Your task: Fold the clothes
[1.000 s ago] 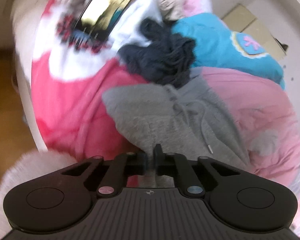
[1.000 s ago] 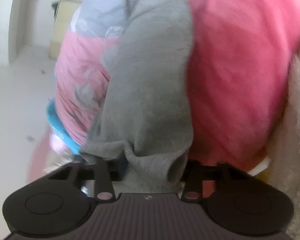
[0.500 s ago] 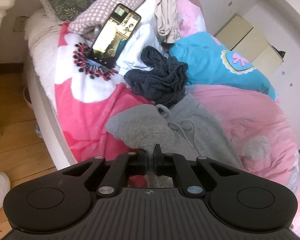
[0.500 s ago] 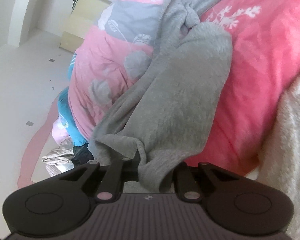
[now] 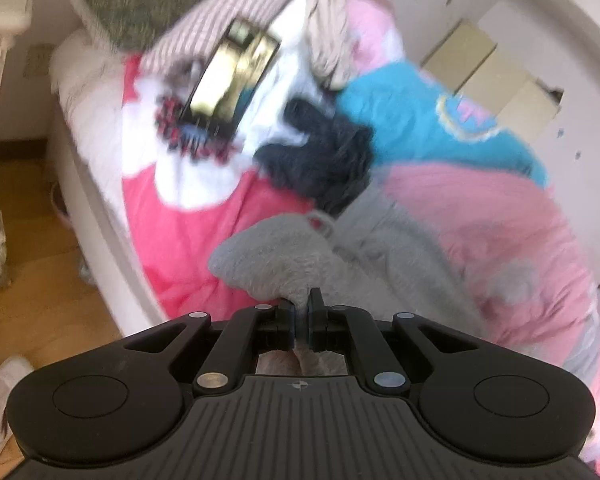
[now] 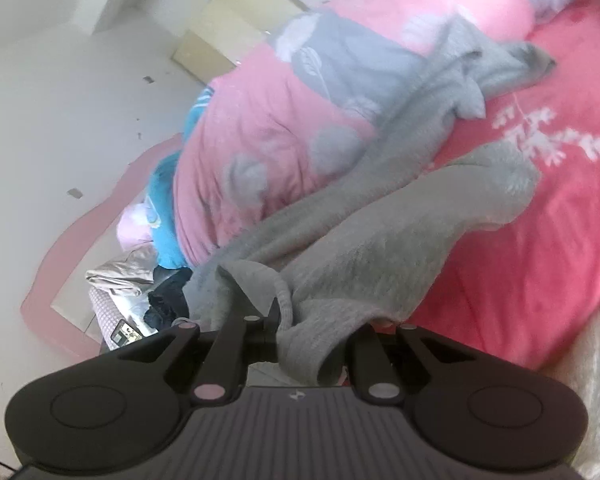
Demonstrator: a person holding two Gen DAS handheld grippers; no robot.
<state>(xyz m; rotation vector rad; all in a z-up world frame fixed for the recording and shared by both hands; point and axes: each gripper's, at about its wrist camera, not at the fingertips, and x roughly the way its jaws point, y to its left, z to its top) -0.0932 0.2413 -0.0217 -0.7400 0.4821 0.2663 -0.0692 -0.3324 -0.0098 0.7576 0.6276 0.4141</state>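
The left gripper [image 5: 300, 312] has its fingers pressed together on a pinch of the grey hoodie [image 5: 284, 256], whose bulk trails toward 1 o'clock across the pink quilt [image 5: 480, 208]. At 12 o'clock lies a dark garment [image 5: 324, 168], at 11 a phone [image 5: 232, 80]. The right gripper [image 6: 316, 344] clamps a thick bunch of the same hoodie [image 6: 380, 240] — fabric fills the gap between its fingers. The hoodie sprawls crumpled toward 1 o'clock on the red bedspread [image 6: 540, 248], so the job, as I judge it, is spreading it flat: keep both pinches firm, draw the 2 grippers apart evenly, and lift enough to clear the quilt — uneven tension would twist it.
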